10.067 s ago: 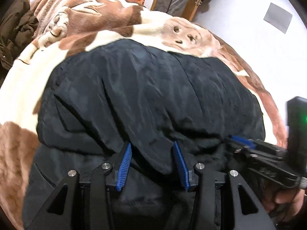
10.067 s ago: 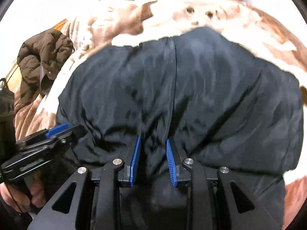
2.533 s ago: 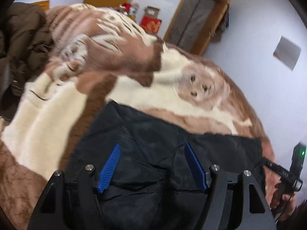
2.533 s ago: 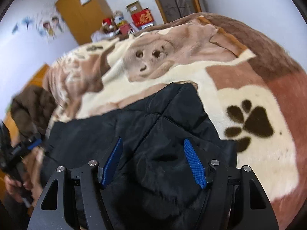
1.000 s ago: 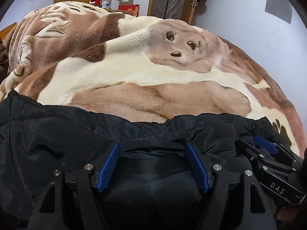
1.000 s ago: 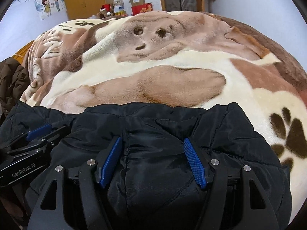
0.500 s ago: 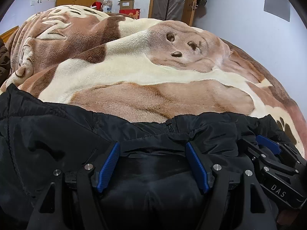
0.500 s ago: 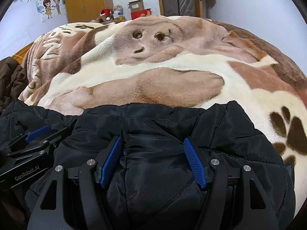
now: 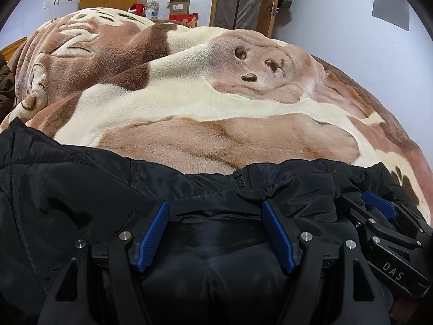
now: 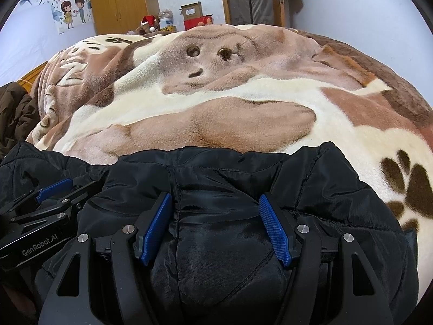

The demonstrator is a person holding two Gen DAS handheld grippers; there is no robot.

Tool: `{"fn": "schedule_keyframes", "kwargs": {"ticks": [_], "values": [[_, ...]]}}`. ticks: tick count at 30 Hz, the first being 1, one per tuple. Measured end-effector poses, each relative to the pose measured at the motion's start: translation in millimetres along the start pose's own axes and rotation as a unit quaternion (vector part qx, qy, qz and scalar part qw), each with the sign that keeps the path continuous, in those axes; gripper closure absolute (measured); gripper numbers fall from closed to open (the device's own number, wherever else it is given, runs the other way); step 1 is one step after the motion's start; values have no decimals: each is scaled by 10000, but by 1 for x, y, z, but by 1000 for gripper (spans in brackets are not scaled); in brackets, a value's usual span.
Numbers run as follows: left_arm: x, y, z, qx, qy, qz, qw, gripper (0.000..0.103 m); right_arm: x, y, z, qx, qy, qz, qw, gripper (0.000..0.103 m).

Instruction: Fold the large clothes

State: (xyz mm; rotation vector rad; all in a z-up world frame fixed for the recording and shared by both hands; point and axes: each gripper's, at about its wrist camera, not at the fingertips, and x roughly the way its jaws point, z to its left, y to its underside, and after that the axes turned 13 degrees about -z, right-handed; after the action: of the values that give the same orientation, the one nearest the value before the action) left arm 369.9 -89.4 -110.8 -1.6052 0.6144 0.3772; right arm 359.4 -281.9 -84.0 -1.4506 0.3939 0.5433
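The left claw (image 9: 216,230) stood spread wide, a puffed bulge of the black padded jacket (image 9: 81,189) swelling up between its blue pads (image 9: 153,233); whether the pads actually pressed the cloth could not be told. The right claw (image 10: 213,224) was likewise spread over a mound of the same jacket (image 10: 338,189), pads at either side of it, contact just as unclear. Each claw showed at the lower edge of the other's view, so the two sat close together on one garment.

The jacket lay bunched across the lower part of both frames, on the near end of a bed covered by a brown and cream animal-print blanket (image 9: 216,103). Judging by the stacked layers, a fold seemed already laid and was being pressed or released. The next move would likely call for lifting clear without dragging the slippery shell, then flattening it.

Beyond the bed, at the upper centre, an open cardboard box (image 10: 191,10) stood on a red box (image 10: 197,23); their contents could not be seen.
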Motion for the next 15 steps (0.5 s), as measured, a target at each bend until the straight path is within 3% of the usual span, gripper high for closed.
{"fn": "schedule_keyframes", "kwargs": {"ticks": [3,5,9,12,15], "values": [[-11,-14,2,-8,50,243,9997,30,-18,-13,3,-129,-10,184,9997,37],[-30,-25,8,7,105,265,9996,30,-40,-22,2,-203,-44,71,9998,37],[-88,-42,41,211,132,-345,9991,30,-89,-32,-25,-90,220,-428,9988,37],[-108,-41,85,384,-388,-573,9969,30,-88,-21,-55,68,566,-212,9981,37],[-96,-19,138,34,-881,-187,9959,30,-73,4,-73,188,581,-17,9981,37]]}}
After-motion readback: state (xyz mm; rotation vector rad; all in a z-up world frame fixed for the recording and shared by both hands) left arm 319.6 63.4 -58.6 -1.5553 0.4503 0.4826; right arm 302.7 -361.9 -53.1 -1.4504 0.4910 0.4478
